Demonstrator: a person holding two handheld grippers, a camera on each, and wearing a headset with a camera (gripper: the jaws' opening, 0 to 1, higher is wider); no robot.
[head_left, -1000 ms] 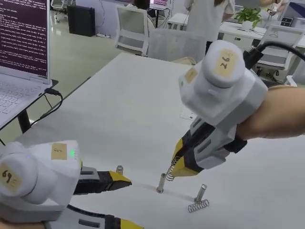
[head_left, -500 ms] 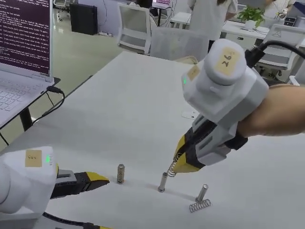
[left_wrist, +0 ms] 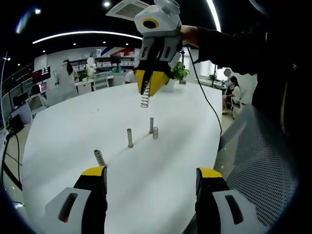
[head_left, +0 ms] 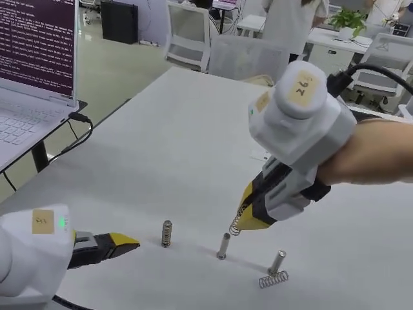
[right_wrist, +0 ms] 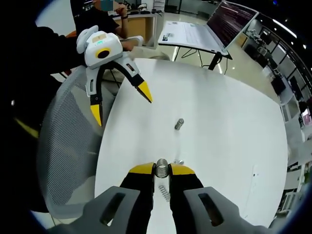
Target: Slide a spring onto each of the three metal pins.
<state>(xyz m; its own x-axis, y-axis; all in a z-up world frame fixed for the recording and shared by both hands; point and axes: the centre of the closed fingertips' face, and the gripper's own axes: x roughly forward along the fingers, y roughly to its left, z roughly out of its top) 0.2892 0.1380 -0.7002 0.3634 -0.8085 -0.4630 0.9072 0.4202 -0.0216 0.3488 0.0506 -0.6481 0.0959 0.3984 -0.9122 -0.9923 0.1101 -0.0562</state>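
Note:
My right gripper [head_left: 242, 222] is shut on a small spring [head_left: 234, 227] that hangs from its yellow tips just above the bare middle pin [head_left: 222, 246]. The left pin [head_left: 166, 234] has a spring around it. A bare third pin [head_left: 277, 261] stands to the right, with a loose spring [head_left: 273, 279] lying at its foot. My left gripper [left_wrist: 151, 175] is open with nothing between its fingers, low at the left. One of its fingertips [head_left: 124, 242] points toward the sprung pin [left_wrist: 99, 157] from a short way off. The right gripper view has the held spring [right_wrist: 162, 168] between shut jaws.
An open laptop [head_left: 32, 64] stands on a side stand at the far left, and its cable [head_left: 79, 132] droops beside the white table's edge [head_left: 97, 129]. Office chairs [head_left: 242, 58] and a person stand past the far end. A mesh chair [right_wrist: 63, 146] is close by.
My left gripper has drawn back to the left, away from the pin that now wears a spring. The right gripper still holds its spring over the middle pin.

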